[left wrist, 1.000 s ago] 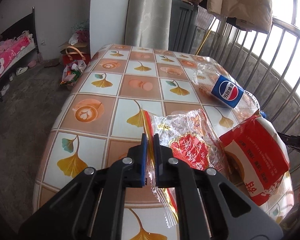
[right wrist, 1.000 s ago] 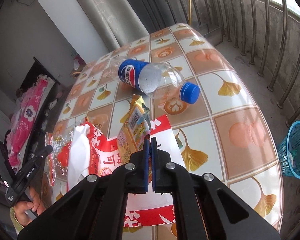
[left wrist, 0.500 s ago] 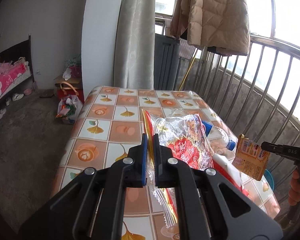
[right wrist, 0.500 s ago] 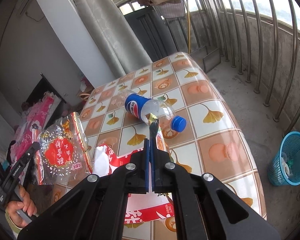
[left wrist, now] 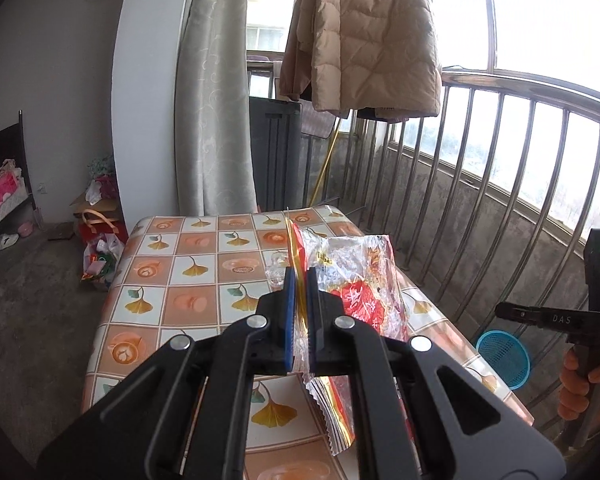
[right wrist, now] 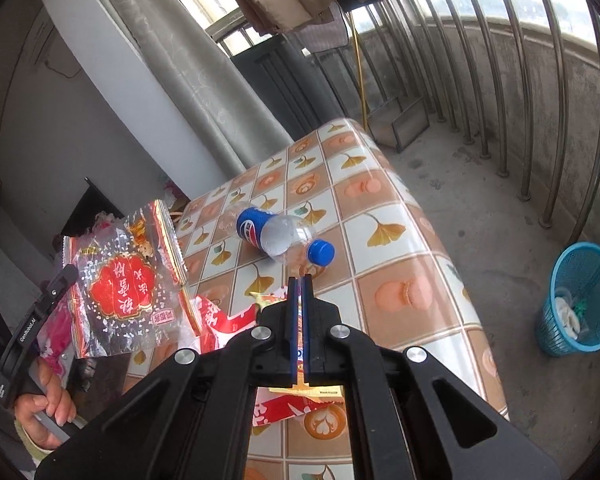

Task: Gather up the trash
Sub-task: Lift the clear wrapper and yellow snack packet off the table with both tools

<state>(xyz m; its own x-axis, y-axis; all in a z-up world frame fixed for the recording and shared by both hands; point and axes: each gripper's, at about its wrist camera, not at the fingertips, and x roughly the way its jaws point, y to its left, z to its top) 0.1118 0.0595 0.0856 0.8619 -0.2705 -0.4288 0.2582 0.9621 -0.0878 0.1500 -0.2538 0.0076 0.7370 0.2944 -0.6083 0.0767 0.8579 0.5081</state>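
My left gripper is shut on a clear plastic snack bag with a red label, held up above the table; the bag also shows in the right wrist view. My right gripper is shut on a small yellow snack wrapper, seen edge-on between the pads and below them. A red and white bag lies on the table under it. A Pepsi bottle with a blue cap lies on its side on the tablecloth.
A blue mesh trash basket with some waste in it stands on the balcony floor right of the table; it also shows in the left wrist view. Metal railing bars run along the right. A curtain, a hanging coat and floor clutter lie beyond.
Both grippers have lifted higher above the table with their wrappers. The right gripper has swung toward the table's right edge, so the blue basket shows closer.
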